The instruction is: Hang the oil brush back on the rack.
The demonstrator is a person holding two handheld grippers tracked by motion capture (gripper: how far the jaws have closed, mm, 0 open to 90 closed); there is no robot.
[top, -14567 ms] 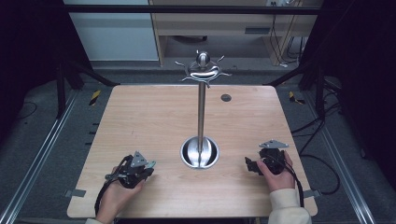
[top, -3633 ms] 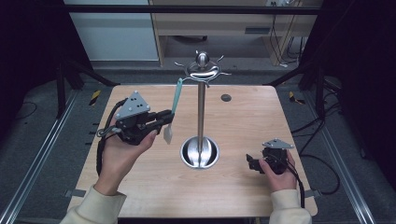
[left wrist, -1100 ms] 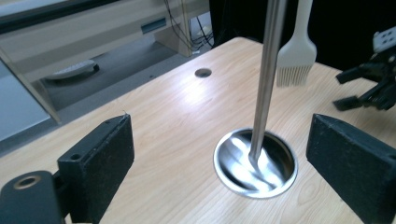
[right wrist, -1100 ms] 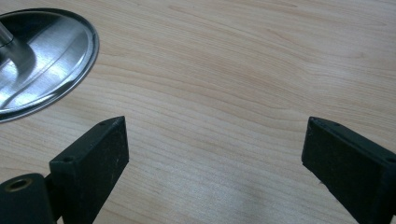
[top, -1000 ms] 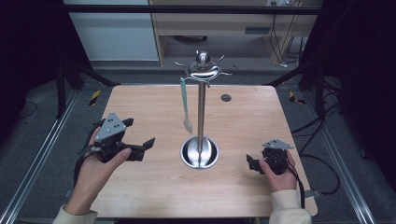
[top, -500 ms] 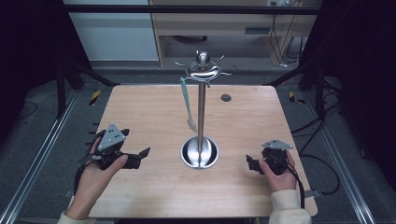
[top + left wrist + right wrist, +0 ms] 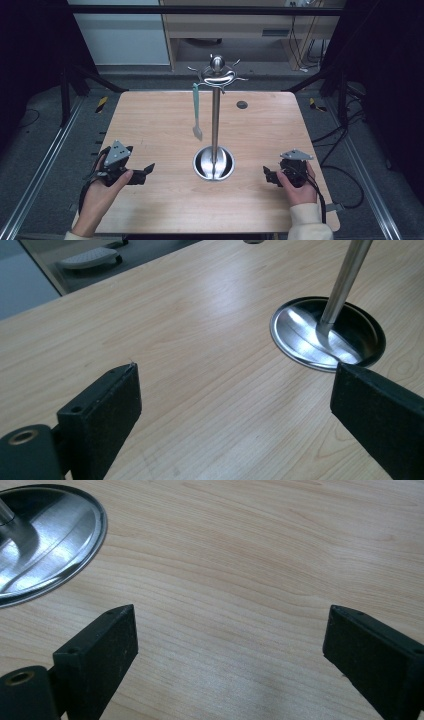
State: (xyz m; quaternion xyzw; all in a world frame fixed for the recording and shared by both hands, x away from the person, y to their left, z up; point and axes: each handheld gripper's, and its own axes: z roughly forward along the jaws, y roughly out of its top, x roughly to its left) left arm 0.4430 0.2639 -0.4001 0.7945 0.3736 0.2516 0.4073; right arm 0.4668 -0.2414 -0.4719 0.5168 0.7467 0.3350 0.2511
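A light wooden table (image 7: pixel 150 125) stands on a grey floor (image 7: pixel 45 130). Behind the table, a pale wooden cabinet (image 7: pixel 240 25) stands beside a light blue-grey panel (image 7: pixel 120 35). Cables (image 7: pixel 305 30) hang at the cabinet's right end. Metal rails (image 7: pixel 40 170) run along both sides of the table. Dark curtains (image 7: pixel 30 60) close off the room left and right of it.

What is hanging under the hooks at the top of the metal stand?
One pale green spatula hangs from a hook on the stand, left of the pole. The hooks behind the top knob are partly hidden.
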